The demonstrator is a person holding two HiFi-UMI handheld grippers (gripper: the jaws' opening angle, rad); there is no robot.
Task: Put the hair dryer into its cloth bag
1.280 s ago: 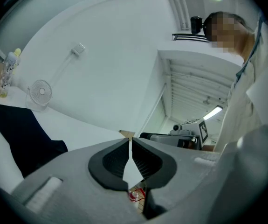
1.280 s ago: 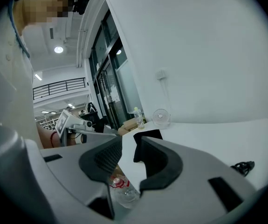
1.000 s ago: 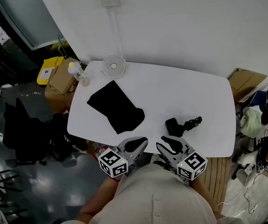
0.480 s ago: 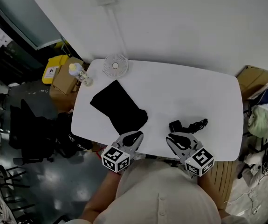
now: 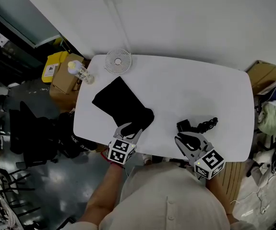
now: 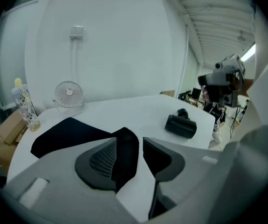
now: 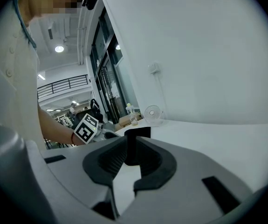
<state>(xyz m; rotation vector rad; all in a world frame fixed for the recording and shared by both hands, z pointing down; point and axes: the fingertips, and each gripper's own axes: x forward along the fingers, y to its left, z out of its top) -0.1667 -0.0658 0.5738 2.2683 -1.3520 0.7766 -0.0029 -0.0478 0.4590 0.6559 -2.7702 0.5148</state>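
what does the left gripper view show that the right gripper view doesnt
Only the left gripper view: the hair dryer lying on the table, and the end of the cloth bag between the jaws of the left gripper, which have just been opening. Only the right gripper view: that gripper's marker cube and the person's forearm. Both: fan, bottle, likely the bag.

Cloth bag (image 5: 121,104) near corner hidden behind left tongs (image 5: 130,128); person's torso (image 5: 171,210) cut by bottom edge.

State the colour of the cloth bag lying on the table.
The cloth bag is plain black, seen best in the head view.
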